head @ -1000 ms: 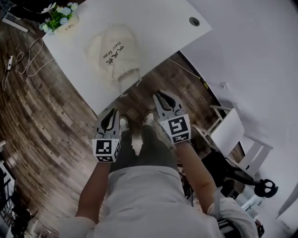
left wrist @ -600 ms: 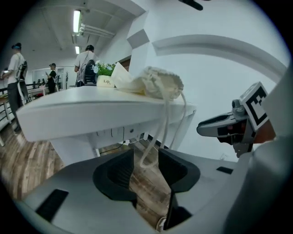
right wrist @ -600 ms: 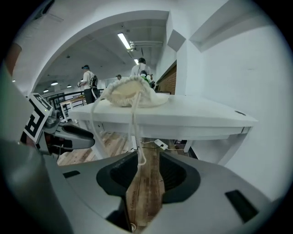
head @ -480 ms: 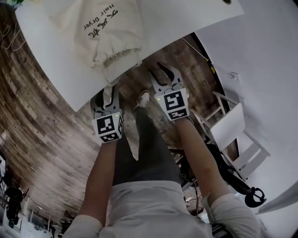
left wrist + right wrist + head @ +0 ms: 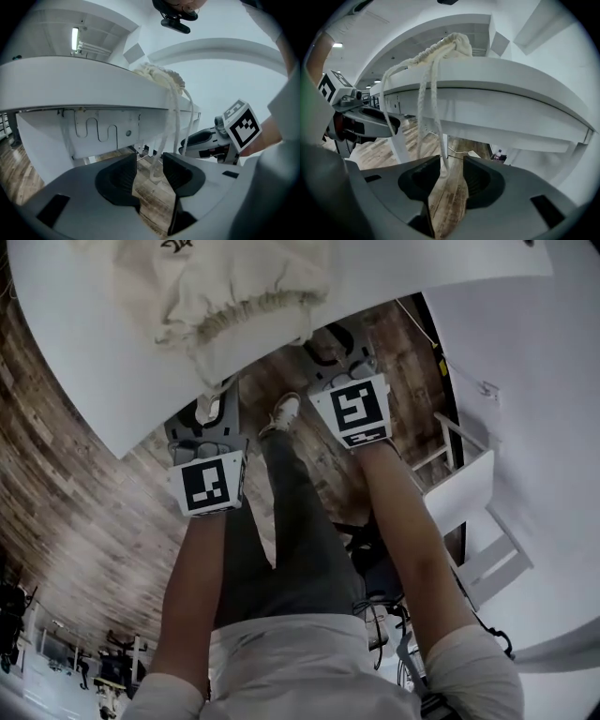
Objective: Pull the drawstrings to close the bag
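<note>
A cream drawstring bag (image 5: pixel 234 287) lies on the white table (image 5: pixel 84 362), its gathered mouth at the near edge. White drawstrings (image 5: pixel 166 117) hang from it over the edge. My left gripper (image 5: pixel 214 407) sits just below the edge; in the left gripper view its jaws (image 5: pixel 149 161) stand open with cords hanging between the pads, untouched. My right gripper (image 5: pixel 336 345) is beside it under the edge. Its jaws (image 5: pixel 451 161) are opening, and a cord (image 5: pixel 423 103) from the bag's mouth (image 5: pixel 452 44) dangles between them without being pinched.
The person's legs and a white shoe (image 5: pixel 281 413) stand on the wood floor (image 5: pixel 84 521) below the grippers. A white chair (image 5: pixel 473 498) stands at the right. Each gripper shows in the other's view: the right (image 5: pixel 206 140), the left (image 5: pixel 365 119).
Both grippers have moved up from over the floor to the table edge under the bag's mouth. Their jaws, shut a second ago, have opened around the hanging cords.
</note>
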Demonstrator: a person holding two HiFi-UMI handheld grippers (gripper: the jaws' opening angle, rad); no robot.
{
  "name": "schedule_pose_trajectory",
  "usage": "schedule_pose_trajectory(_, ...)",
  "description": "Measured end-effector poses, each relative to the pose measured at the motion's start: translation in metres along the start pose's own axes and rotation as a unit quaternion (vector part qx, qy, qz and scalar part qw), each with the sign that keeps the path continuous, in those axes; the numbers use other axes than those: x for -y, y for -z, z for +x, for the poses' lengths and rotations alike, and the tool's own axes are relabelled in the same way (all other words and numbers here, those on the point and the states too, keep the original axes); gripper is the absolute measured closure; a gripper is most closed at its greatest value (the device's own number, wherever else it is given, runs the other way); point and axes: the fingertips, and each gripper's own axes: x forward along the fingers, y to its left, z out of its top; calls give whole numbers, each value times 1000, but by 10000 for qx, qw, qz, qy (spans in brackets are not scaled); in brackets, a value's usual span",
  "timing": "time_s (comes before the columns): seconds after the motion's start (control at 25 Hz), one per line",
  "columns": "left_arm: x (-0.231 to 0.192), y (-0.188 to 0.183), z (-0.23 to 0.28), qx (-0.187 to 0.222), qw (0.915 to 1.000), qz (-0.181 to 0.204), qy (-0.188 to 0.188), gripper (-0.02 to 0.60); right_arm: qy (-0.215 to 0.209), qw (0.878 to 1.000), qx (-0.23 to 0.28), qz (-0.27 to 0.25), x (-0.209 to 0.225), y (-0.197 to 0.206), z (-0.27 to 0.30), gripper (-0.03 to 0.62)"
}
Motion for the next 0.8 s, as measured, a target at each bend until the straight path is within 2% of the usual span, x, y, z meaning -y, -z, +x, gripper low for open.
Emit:
schedule_pose_trajectory(0.2, 0, 1, 9, 87, 10000, 9, -22, 408, -104, 9998, 187, -3, -9, -7, 17, 436)
schedule_pose_trajectory(0.36, 10, -5, 22, 220, 9997, 52, 119, 408, -102, 9994, 337, 49, -10, -12, 20, 441)
schedule_pose_trajectory(0.4, 13, -6, 26, 254, 9996, 14, 139, 420, -97, 9993, 357, 87, -9, -14, 20, 472)
schedule_pose_trajectory(0.44, 15, -8, 28, 282, 9995, -60, 139, 457, -126, 9991, 377, 162, -10, -16, 20, 526)
schedule_pose_trajectory(0.48, 15, -11, 28, 297, 9993, -155, 136, 526, -208, 9986, 400, 262, -12, -20, 20, 548)
schedule_pose_trajectory(0.52, 15, -13, 25, 292, 9991, -249, 150, 565, -311, 9979, 425, 368, -16, -25, 19, 557)
schedule_pose_trajectory(0.6, 18, -13, 14, 207, 9989, -358, 220, 565, -379, 9966, 476, 547, -21, -36, 11, 557)
schedule_pose_trajectory(0.8, 40, -14, -37, -106, 9986, -447, 263, 565, 177, 9951, 761, 611, -7, -55, -46, 559)
